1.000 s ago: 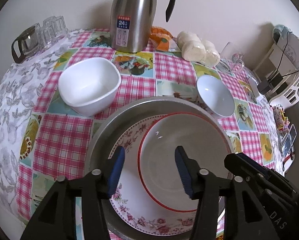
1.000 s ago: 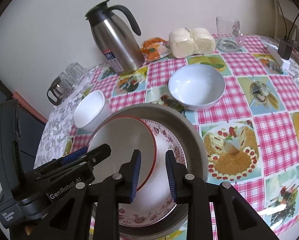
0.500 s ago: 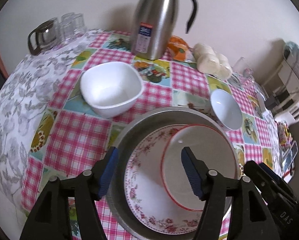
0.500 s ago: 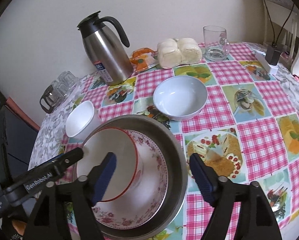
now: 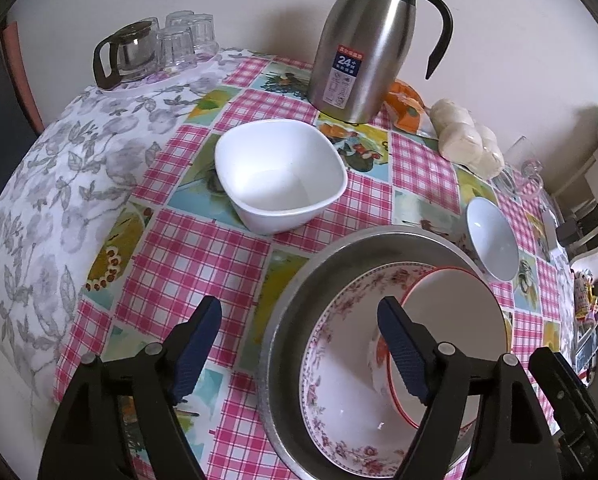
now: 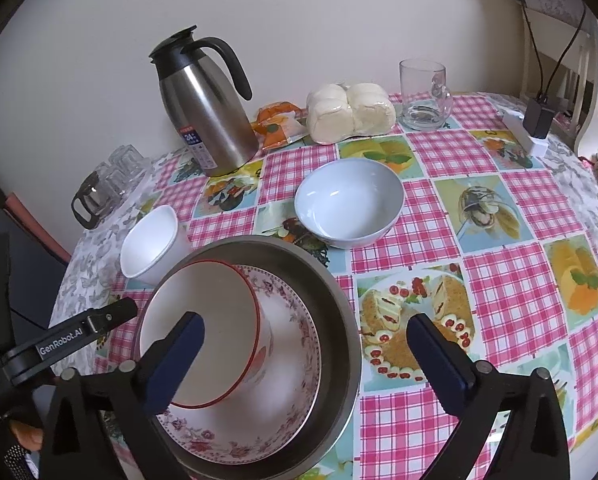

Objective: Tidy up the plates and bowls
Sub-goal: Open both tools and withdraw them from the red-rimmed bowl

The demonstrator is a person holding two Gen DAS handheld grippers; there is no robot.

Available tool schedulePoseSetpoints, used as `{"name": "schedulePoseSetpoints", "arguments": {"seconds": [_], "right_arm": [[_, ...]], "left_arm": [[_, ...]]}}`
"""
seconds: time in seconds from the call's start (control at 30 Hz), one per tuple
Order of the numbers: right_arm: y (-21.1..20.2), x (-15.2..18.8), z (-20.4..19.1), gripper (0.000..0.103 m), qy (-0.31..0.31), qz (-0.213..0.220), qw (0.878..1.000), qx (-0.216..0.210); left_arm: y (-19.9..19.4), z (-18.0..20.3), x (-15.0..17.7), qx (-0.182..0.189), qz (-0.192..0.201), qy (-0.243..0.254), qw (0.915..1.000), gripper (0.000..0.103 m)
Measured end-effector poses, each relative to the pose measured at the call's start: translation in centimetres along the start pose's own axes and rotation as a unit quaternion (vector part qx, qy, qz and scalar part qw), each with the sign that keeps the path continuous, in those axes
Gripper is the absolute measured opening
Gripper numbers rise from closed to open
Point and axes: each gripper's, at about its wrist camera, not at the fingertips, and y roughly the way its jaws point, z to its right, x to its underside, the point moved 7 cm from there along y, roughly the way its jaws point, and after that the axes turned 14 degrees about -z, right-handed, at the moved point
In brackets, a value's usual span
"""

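A grey metal basin (image 5: 299,284) (image 6: 331,280) holds a floral-rimmed bowl (image 5: 339,400) (image 6: 299,360), and a red-rimmed bowl (image 5: 459,312) (image 6: 203,320) leans inside that. A white square bowl (image 5: 279,176) (image 6: 147,244) stands left of the basin. A round white bowl (image 5: 493,240) (image 6: 349,202) stands beyond it. My left gripper (image 5: 301,354) is open and empty over the basin's left rim. My right gripper (image 6: 305,362) is open and empty above the basin.
A steel thermos jug (image 5: 363,44) (image 6: 207,108), an orange packet (image 6: 277,124), wrapped buns (image 6: 351,112) and a glass mug (image 6: 425,94) stand at the back. A glass pot and tumblers (image 5: 151,48) sit at the far left. A charger (image 6: 537,120) lies at the right edge.
Both grippers opened wide and drew back from the red-rimmed bowl. The left gripper swung left, toward the white square bowl. The red-rimmed bowl stays leaning in the floral bowl.
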Motion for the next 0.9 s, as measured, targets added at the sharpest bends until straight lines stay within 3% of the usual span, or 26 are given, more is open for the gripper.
{"name": "schedulePoseSetpoints", "arguments": {"seconds": [0.13,0.2,0.27,0.63,0.9], "right_arm": [[0.1,0.0,0.0,0.103,-0.001,0.001,1.0,0.002],[0.2,0.0,0.1,0.103,-0.001,0.001,1.0,0.004],[0.2,0.0,0.1,0.103,-0.001,0.002,1.0,0.005],[-0.1,0.0,-0.1,0.103,-0.007,0.01,1.0,0.013],[-0.5,0.1,-2.5,0.103,-0.042,0.022,0.999,0.009]], "left_arm": [[-0.1,-0.2,-0.2,-0.008,0.008,0.003,0.9999,0.082],[-0.3,-0.3,-0.3,-0.013,0.016,0.004,0.9998,0.094],[-0.7,-0.4,-0.5,-0.019,0.032,0.003,0.9993,0.098],[-1.5,-0.5,-0.9,-0.031,0.054,0.008,0.998,0.099],[-1.4,-1.8,-1.0,-0.044,0.042,-0.001,0.9982,0.099]]}}
